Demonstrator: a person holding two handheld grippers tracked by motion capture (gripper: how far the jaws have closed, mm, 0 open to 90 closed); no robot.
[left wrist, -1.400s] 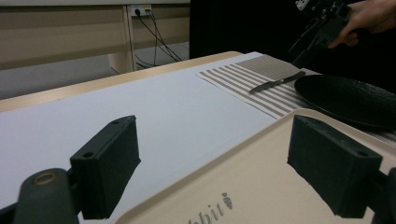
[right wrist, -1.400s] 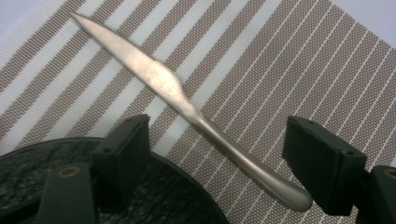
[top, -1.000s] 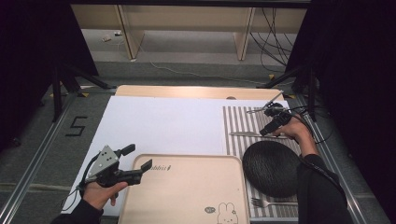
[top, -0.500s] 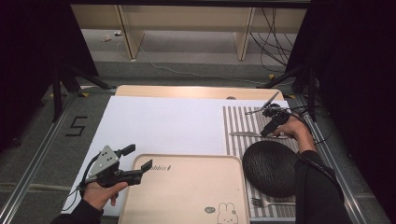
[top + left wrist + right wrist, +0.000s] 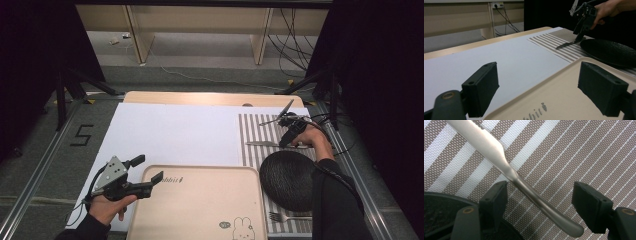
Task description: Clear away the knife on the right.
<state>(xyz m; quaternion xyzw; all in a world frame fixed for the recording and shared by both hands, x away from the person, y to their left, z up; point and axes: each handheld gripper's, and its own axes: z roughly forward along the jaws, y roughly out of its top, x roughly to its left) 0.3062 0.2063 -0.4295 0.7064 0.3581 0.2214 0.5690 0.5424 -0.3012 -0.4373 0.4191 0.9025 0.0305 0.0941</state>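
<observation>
Knife: a plain silver metal table knife point(image 5: 509, 173) lay flat on the brown-and-white striped woven placemat point(image 5: 252, 135), just beyond the far rim of the black round textured plate point(image 5: 290, 180).
Right gripper: the right gripper point(image 5: 539, 200) pointed down at the knife, its handle lying between the two black jaws; the jaws stood spread and had just been closing a little, and neither pad pressed on the handle, though the left one was very near it.
Plate: on the placemat, its rim showing at the lower left corner of the right gripper view.
Fork: a silver metal fork point(image 5: 287, 218) lay on the placemat on the plate's near side.
Tray: a beige rectangular tray with a rabbit drawing point(image 5: 200, 210) lay just left of the plate, on the white sheet point(image 5: 170, 135) covering the table.
Left gripper: the left gripper point(image 5: 537, 92) hovered over the tray's far left corner, well apart from the plate, jaws spread wide with nothing gripped.
</observation>
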